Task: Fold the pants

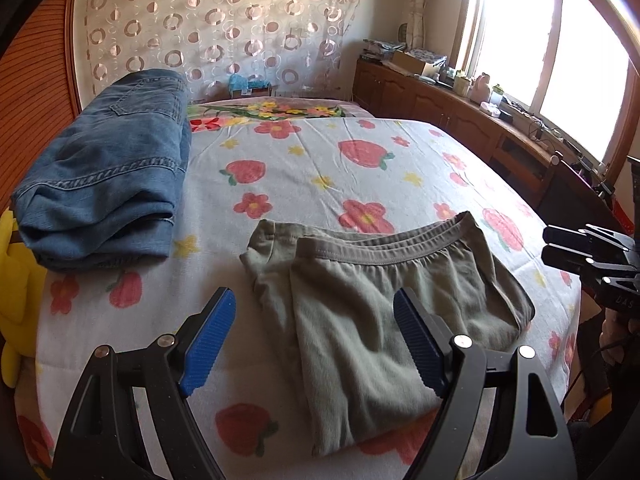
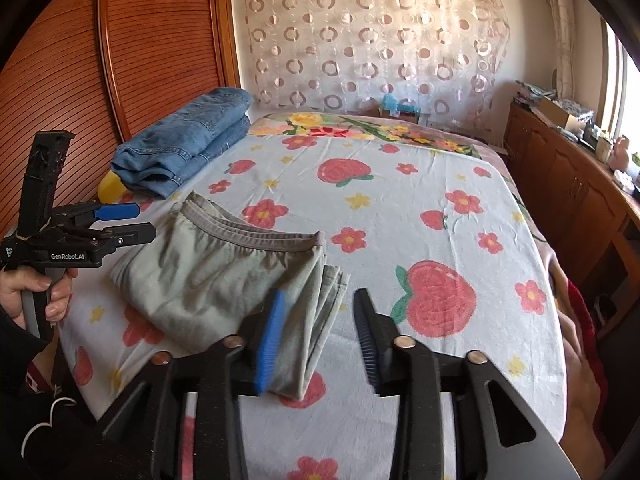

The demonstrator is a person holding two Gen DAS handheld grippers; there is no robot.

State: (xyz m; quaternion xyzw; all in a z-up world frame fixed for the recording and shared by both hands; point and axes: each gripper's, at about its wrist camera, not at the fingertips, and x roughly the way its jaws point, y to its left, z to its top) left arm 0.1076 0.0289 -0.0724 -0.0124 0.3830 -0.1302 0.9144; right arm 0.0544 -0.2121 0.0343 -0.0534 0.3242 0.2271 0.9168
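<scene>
Pants, olive-grey, lie folded on the bed near its front edge, elastic waistband toward the far side, on the strawberry-and-flower sheet. In the right wrist view the same pants show stacked folded layers at the edge nearest that camera.

Left claw: fingers spread wide, blue ribbed pads facing each other, holding nothing. One pad sits above bare sheet, the other above the pants; contact with the fabric can't be confirmed. In the right wrist view, left claw is seen from the side, held by a hand at the bed's left edge, jaws apart.

Right claw: spread, nothing between the fingers. Blue pad overlaps the pants' folded edge in view; the other finger is over bare sheet. Image there is motion-blurred, so touching or just above: cannot tell. From the left wrist view, right claw is at the frame's right edge, beside the bed.

Folded jeans are stacked at the bed's far left, well apart from the pants. Yellow item beside them at the bed edge, partly hidden.
</scene>
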